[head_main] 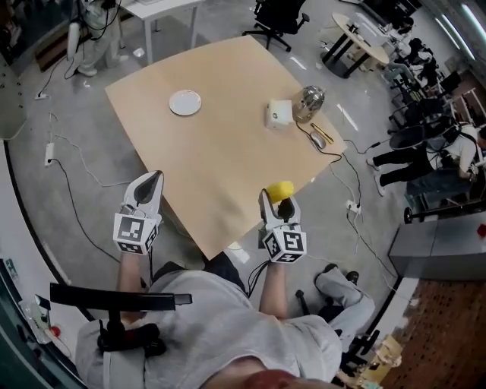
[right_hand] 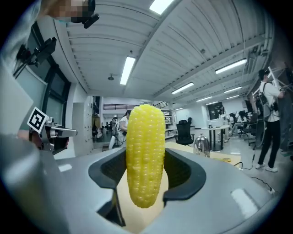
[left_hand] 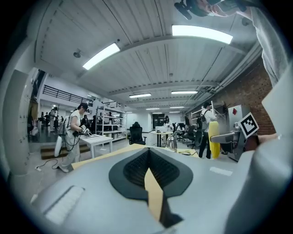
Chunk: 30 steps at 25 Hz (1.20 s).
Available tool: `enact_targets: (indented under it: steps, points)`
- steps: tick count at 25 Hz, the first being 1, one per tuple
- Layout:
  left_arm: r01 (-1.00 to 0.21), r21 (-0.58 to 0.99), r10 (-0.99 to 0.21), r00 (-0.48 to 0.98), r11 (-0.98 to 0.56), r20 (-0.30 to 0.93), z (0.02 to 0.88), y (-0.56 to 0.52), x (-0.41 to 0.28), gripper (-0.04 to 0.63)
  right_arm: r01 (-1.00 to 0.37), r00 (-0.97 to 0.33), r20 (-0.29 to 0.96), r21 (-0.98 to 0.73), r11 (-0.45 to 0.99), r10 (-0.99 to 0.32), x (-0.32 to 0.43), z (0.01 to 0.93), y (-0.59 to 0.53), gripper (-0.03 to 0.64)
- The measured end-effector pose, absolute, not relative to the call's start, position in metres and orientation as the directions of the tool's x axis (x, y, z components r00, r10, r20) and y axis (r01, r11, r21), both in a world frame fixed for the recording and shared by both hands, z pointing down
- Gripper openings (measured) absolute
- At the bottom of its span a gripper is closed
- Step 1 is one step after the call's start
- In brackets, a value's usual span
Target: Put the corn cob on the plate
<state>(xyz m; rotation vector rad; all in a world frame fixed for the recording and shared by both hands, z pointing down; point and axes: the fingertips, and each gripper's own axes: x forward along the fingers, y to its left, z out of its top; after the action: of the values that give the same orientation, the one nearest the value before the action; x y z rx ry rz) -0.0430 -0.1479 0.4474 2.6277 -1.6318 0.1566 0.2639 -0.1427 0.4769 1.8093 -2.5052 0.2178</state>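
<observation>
I see a big tan table [head_main: 228,152] in front of the left gripper [head_main: 156,178] and the right gripper [head_main: 275,199]. Grey floor [head_main: 68,114] with thin cables [head_main: 80,171] lies to their left. Far ahead stands a black chair [head_main: 277,19]. Long lights [left_hand: 201,33] shine above, and a brick wall [left_hand: 248,89] is on the right.

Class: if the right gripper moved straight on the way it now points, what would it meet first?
Probably the white boxy object beside the kettle; the right gripper, shut on the corn cob, aims roughly there across the table. It seems held level, so it might pass above it.
</observation>
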Motion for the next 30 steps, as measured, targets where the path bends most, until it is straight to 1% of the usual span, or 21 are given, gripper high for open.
enact_targets:
  steps: [7,15,22,30]
  points:
    - [-0.948,0.0,-0.938,0.316,-0.32,0.145,0.443,-0.156,-0.068,0.02,-0.879,-0.476,0.145,-0.106,0.465,-0.867,0.217,0.476,-0.196,0.255]
    - [-0.983,-0.014,-0.971,0.178,-0.182,0.157,0.443,-0.183,-0.055,0.02,-0.798,-0.603,0.16,-0.132,0.588,-0.782,0.215,0.49,-0.257,0.255]
    - [-0.997,-0.011,-0.98,0.078,-0.081,0.183,0.458,-0.196,-0.049,0.02,-0.732,-0.681,0.156,-0.125,0.67,-0.715,0.212,0.496,-0.297,0.255]
    - [-0.999,-0.02,-0.977,0.025,-0.03,0.21,0.466,-0.212,-0.043,0.02,-0.685,-0.727,0.181,-0.117,0.719,-0.663,0.202,0.51,-0.339,0.255]
